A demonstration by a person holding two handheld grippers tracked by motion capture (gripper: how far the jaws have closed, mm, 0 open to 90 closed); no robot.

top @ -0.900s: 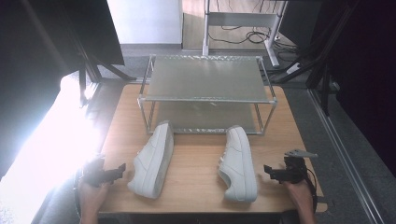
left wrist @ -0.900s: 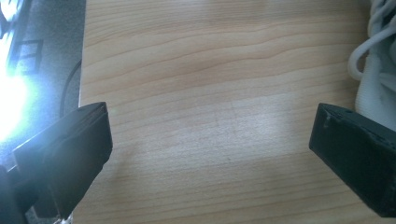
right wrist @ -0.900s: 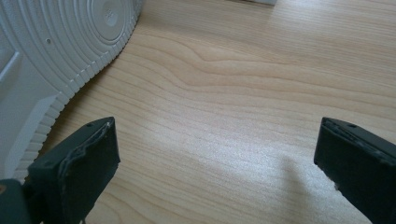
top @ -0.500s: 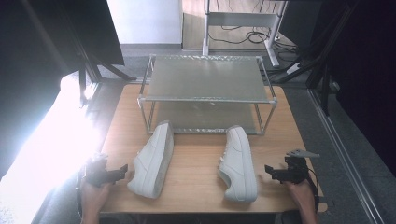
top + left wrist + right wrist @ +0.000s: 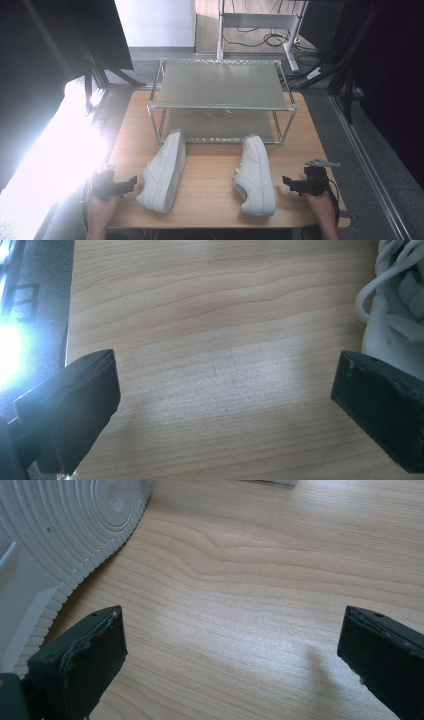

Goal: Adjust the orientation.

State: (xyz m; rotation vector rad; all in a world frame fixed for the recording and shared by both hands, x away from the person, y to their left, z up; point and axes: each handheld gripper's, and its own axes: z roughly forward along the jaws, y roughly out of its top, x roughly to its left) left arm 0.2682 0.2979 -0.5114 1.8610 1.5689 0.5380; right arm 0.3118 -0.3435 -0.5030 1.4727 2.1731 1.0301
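Sneakers lie on their sides on the wooden table (image 5: 210, 200), the left sneaker (image 5: 163, 172) at seven o'clock, the right sneaker (image 5: 256, 175) at five. Outside them, the left gripper (image 5: 131, 181) and right gripper (image 5: 287, 181) stand wide open, empty. Behind, at twelve o'clock, stands the wire rack (image 5: 220, 95). A pinch on the smooth white sole would probably slip; loose laces could snag the rack.

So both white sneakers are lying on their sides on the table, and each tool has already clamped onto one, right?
Not quite. Both sneakers, left one and right one, do lie on their sides, but the left tool and right tool stand open beside them, gripping nothing, as the high view shows.
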